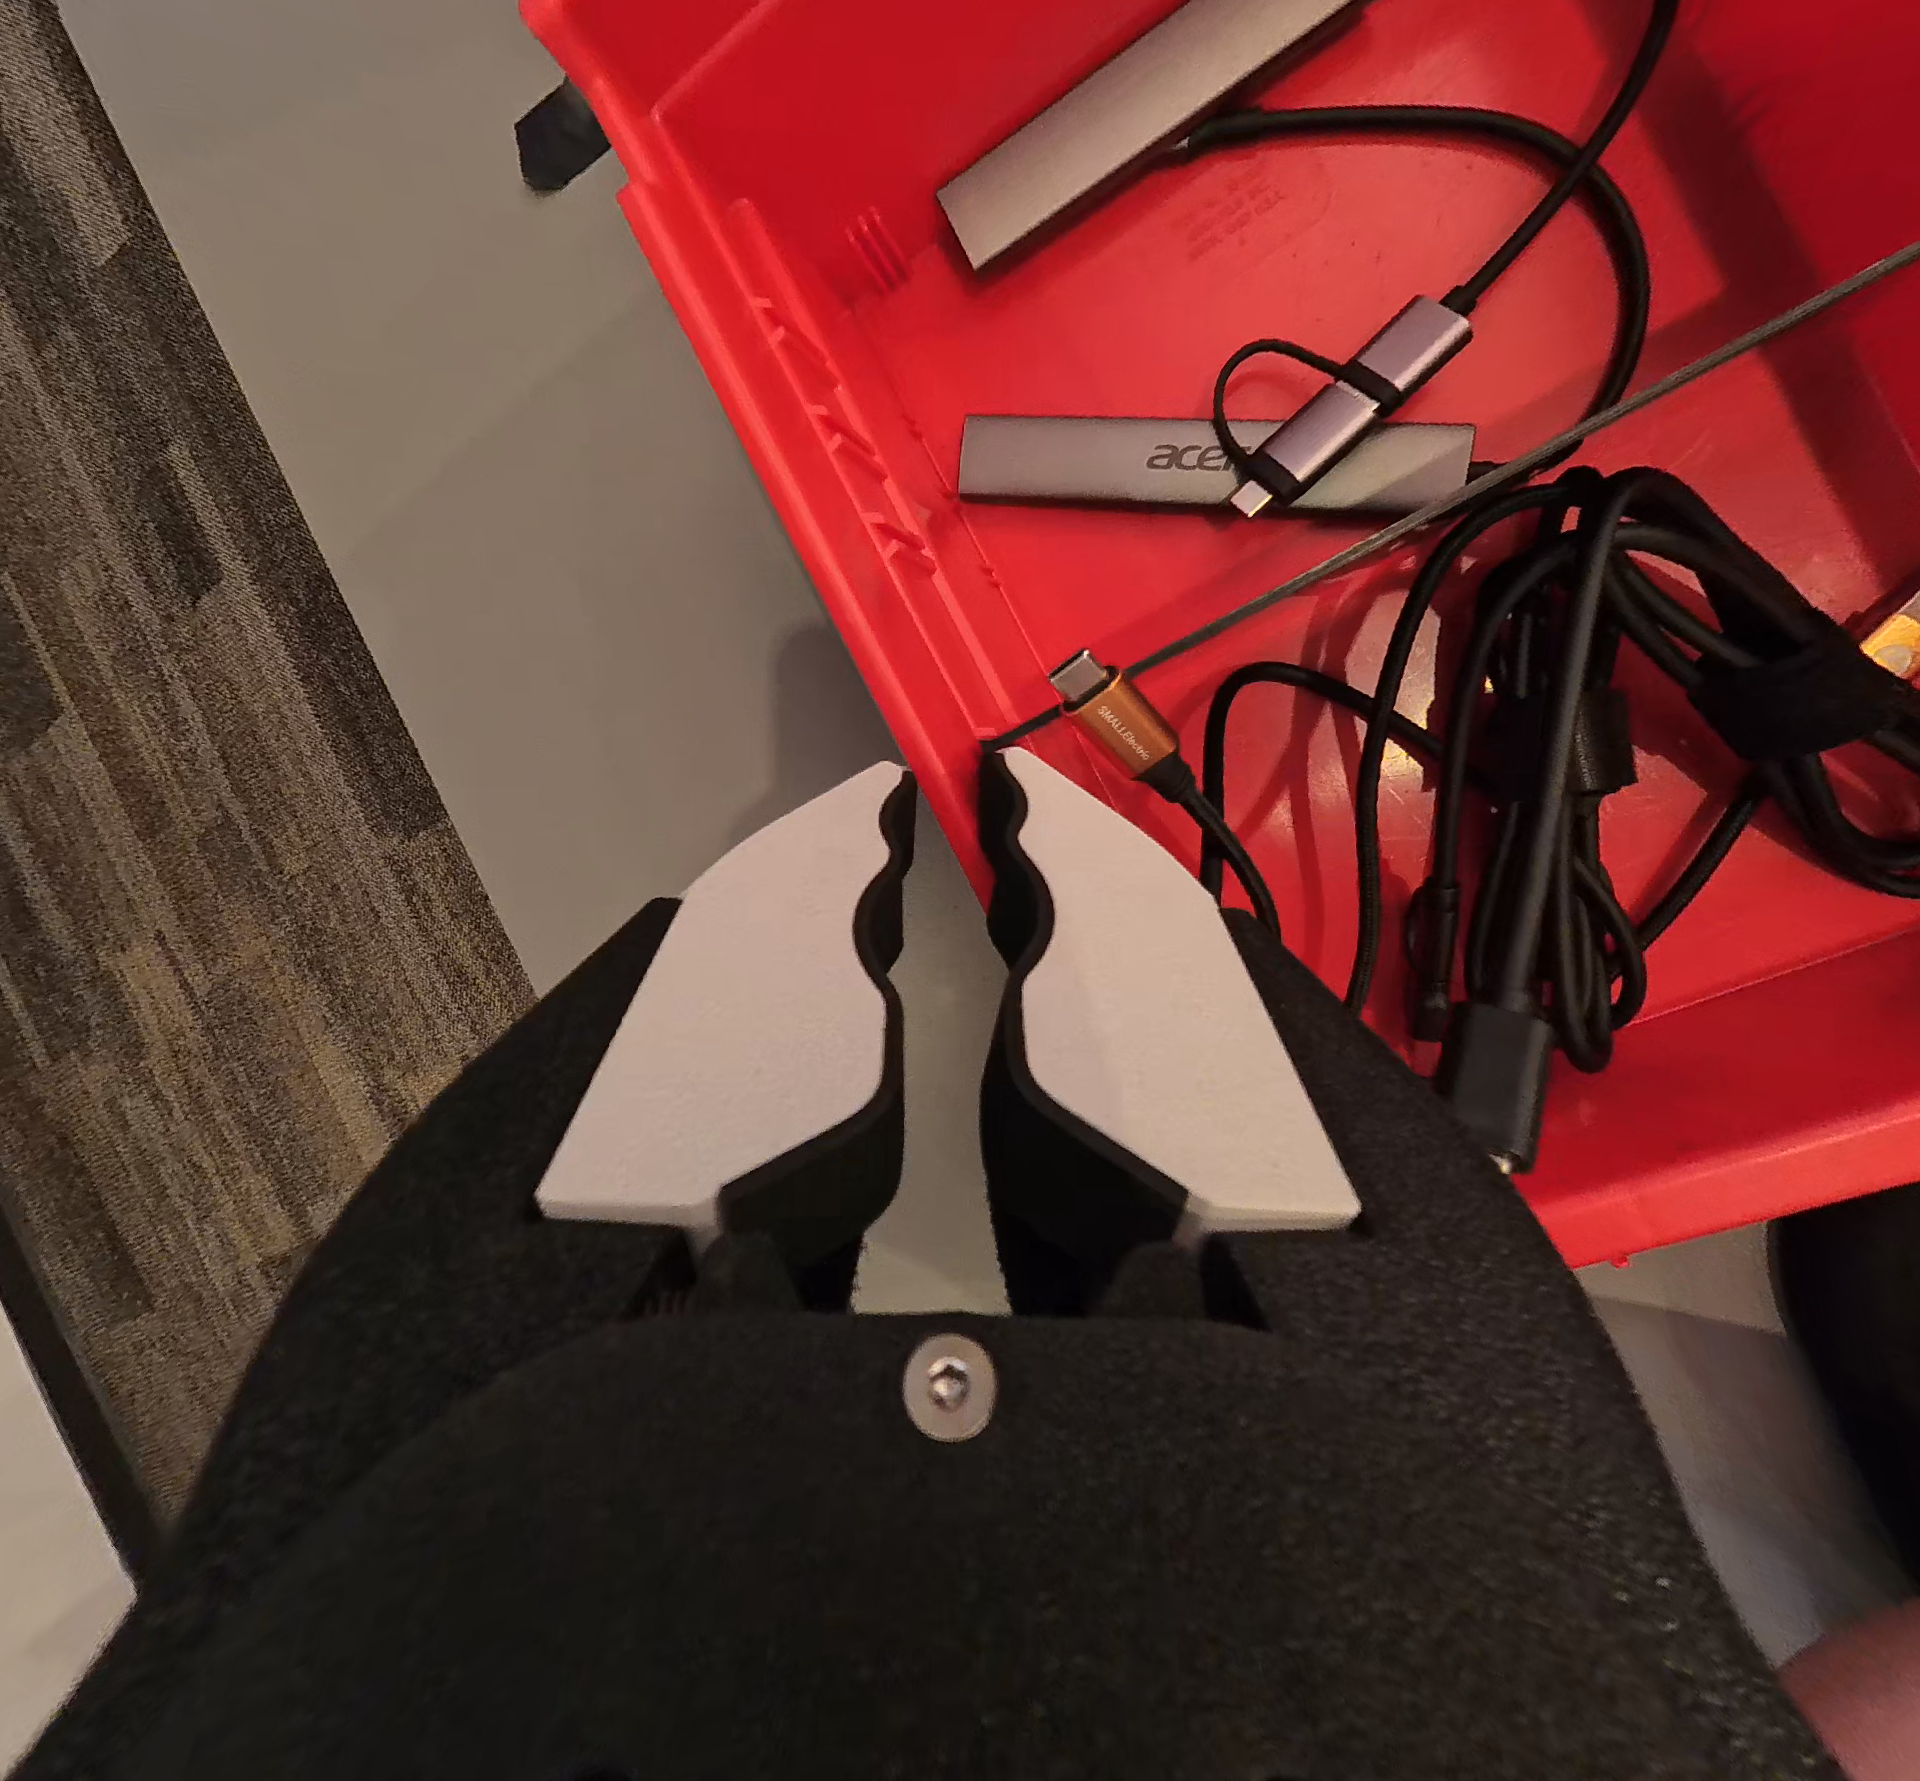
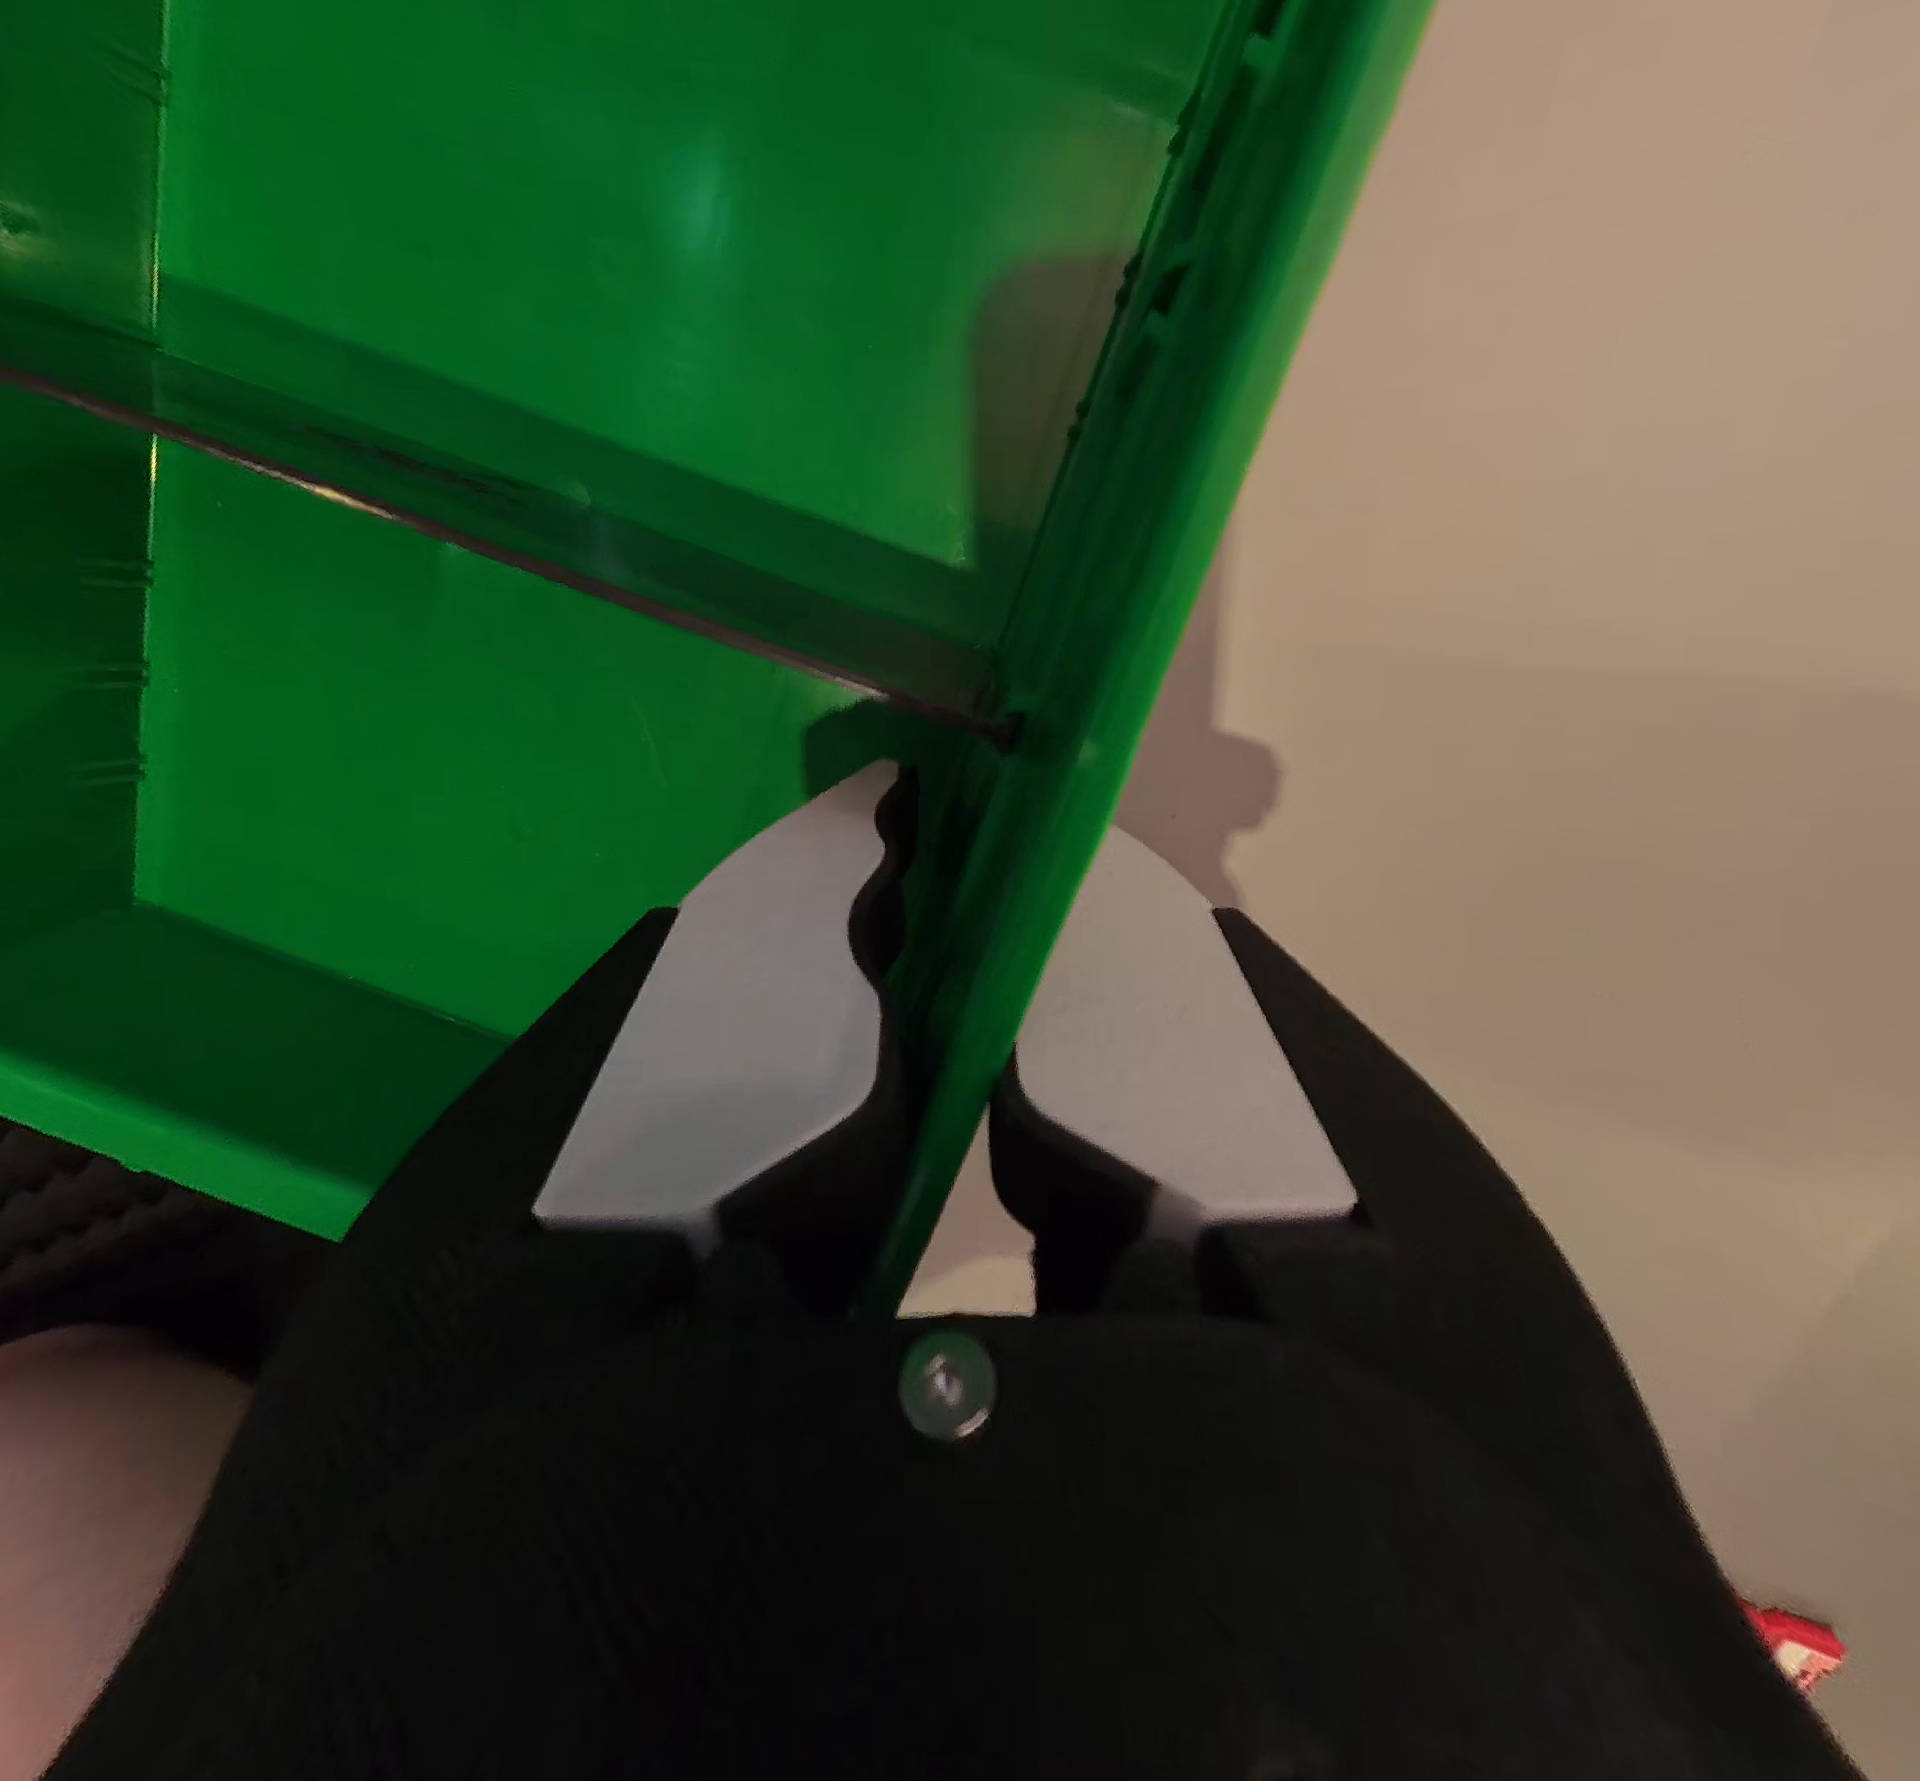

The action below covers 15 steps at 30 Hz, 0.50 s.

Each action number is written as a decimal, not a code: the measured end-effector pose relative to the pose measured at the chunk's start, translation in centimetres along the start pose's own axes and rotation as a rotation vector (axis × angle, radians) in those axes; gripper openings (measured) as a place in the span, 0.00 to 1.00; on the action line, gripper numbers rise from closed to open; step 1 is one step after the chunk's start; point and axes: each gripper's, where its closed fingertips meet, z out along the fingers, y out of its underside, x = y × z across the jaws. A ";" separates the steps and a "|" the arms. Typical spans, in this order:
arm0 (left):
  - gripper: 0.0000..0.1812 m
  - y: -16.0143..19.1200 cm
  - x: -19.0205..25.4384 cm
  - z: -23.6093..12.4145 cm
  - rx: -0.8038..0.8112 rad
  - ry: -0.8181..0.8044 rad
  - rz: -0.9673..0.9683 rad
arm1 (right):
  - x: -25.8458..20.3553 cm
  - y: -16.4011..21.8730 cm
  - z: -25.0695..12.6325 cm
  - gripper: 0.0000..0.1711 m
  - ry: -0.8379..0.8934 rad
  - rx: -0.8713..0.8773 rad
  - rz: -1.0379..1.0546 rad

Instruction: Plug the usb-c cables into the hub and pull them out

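- Patterned brown-grey carpet (image 1: 156, 588) fills the far left of the left wrist view, beside the pale grey tabletop (image 1: 436, 443).
- One small black piece (image 1: 556, 136), too unclear to name, lies on the tabletop against the red bin's outer wall.
- One left hand-held gripper (image 1: 945, 781), with two white fingers (image 1: 748, 993) lined in black, straddles the side wall of the red bin (image 1: 831, 17); a narrow gap shows between the jaws, and whether they pinch the wall cannot be told.
- Two grey hubs lie in the bin's upper compartment: one long hub (image 1: 1164, 79) set aslant near the top, one shorter hub (image 1: 1091, 464) below it.
- One grey two-part plug (image 1: 1361, 401) on a black lead rests across the shorter hub.
- One thin divider (image 1: 1455, 505) splits the red bin into two compartments.
- One orange-sleeved usb-c plug (image 1: 1117, 723) lies just under the divider in the lower compartment, close to the left gripper's tips, not plugged into either hub.
- One tangled bundle of black cables (image 1: 1579, 744) sits to its right.
- One green bin (image 2: 520, 277), with one clear divider (image 2: 499, 536) across it, fills the right wrist view.
- One right hand-held gripper (image 2: 997, 827) is clamped on the green bin's side wall, one finger inside and one outside.
- One small red scrap (image 2: 1797, 1669) shows at the lower right edge.
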 end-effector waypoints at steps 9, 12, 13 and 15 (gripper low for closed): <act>0.20 -0.2 -1.4 -0.9 0.041 -0.122 -0.016 | 0.3 -0.7 -0.7 0.18 -0.024 0.101 0.081; 0.27 -0.8 -2.1 -2.8 0.091 -0.170 -0.061 | 1.5 -0.8 -2.1 0.20 0.082 0.134 0.096; 0.26 -1.1 -2.1 -3.7 0.118 -0.178 -0.059 | 1.8 -1.0 -2.8 0.20 0.114 0.152 0.105; 0.26 -2.1 -1.0 -5.5 0.186 -0.164 -0.033 | 2.5 -1.3 -4.3 0.24 0.187 0.190 0.120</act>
